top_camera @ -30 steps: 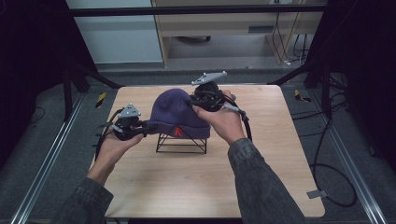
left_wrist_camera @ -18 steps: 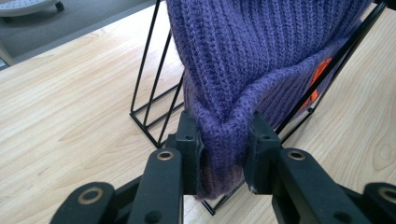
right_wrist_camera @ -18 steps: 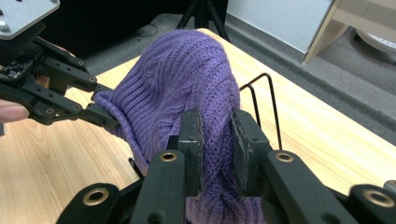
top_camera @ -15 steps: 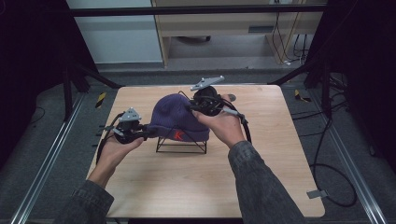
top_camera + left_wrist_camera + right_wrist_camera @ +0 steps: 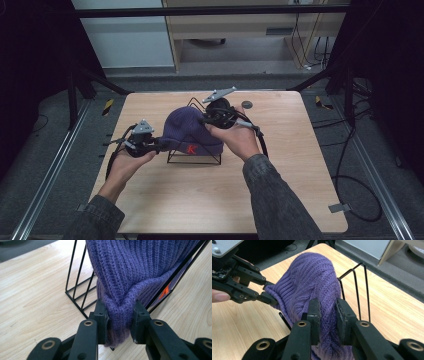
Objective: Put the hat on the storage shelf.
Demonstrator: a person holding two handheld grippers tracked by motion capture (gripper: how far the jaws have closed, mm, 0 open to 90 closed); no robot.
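A purple knitted beanie [image 5: 192, 132] is being draped over a black wire rack [image 5: 194, 158] standing on the wooden desk [image 5: 280, 180]. Its folded brim is being pinched between the jaws of the left gripper [image 5: 120, 315], at the hat's left edge. A fold of knit near the crown is being clamped by the right gripper [image 5: 327, 312]. A small dark disc [image 5: 246, 104] is lying near the desk's far edge.

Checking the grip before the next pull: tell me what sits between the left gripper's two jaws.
In the left gripper view, the left gripper has a bunched fold of the purple knit hat pinched between its jaws, beside the black wire rack.
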